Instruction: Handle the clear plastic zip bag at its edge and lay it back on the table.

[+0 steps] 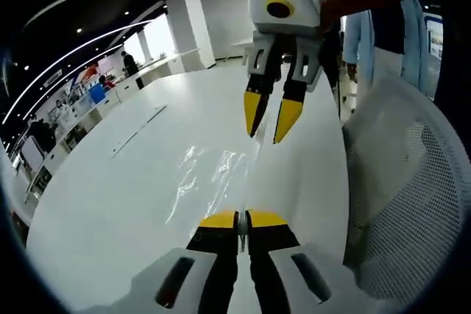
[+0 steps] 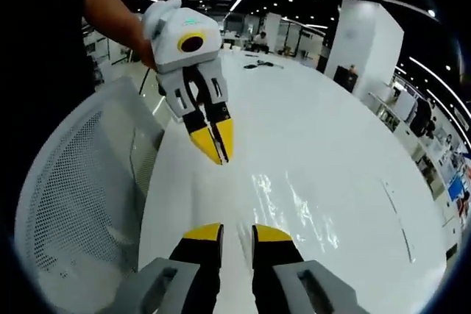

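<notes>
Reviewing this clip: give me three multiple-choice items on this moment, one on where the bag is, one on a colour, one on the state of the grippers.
1. Where is the clear plastic zip bag?
A. Flat on the white table
B. Draped over the mesh chair
C. Hanging from a jaw

2. What colour are the jaw tips on both hand-held grippers?
A. Red
B. Yellow
C. Green

3. How do the jaws stand?
A. Both open
B. Left hand-held gripper shut, right hand-held gripper open
C. Left open, right shut

Answers: 1 A, its glare lies on the tabletop between the grippers; 2 B, yellow tips in both views; 3 B, the left jaws meet, the right show a gap.
</notes>
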`<state>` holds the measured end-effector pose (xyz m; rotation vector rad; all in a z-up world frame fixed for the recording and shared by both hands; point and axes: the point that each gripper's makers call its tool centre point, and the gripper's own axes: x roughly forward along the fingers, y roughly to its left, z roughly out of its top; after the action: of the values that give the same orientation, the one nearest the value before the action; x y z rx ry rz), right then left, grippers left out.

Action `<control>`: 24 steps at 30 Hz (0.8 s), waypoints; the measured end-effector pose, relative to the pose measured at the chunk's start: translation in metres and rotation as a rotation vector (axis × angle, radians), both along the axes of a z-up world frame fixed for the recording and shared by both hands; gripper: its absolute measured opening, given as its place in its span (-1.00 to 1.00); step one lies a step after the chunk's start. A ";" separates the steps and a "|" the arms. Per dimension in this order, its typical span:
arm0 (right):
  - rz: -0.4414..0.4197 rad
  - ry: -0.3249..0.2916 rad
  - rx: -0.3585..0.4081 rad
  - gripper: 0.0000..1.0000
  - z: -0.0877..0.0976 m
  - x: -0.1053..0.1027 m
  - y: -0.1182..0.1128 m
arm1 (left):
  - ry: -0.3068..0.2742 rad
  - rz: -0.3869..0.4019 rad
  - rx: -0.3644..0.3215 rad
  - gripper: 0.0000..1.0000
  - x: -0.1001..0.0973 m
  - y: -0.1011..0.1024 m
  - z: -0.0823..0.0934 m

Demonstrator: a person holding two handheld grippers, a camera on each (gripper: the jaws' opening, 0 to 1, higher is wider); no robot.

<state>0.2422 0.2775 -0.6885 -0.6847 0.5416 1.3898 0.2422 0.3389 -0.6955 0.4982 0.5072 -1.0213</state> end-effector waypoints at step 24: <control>0.049 -0.028 -0.032 -1.00 -0.009 -0.003 0.025 | -0.017 -0.041 -0.007 -0.98 0.000 -0.009 0.003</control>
<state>0.2394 0.3024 -0.6975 -0.7462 0.5292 1.4179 0.2419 0.3295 -0.6930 0.5125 0.4802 -1.0567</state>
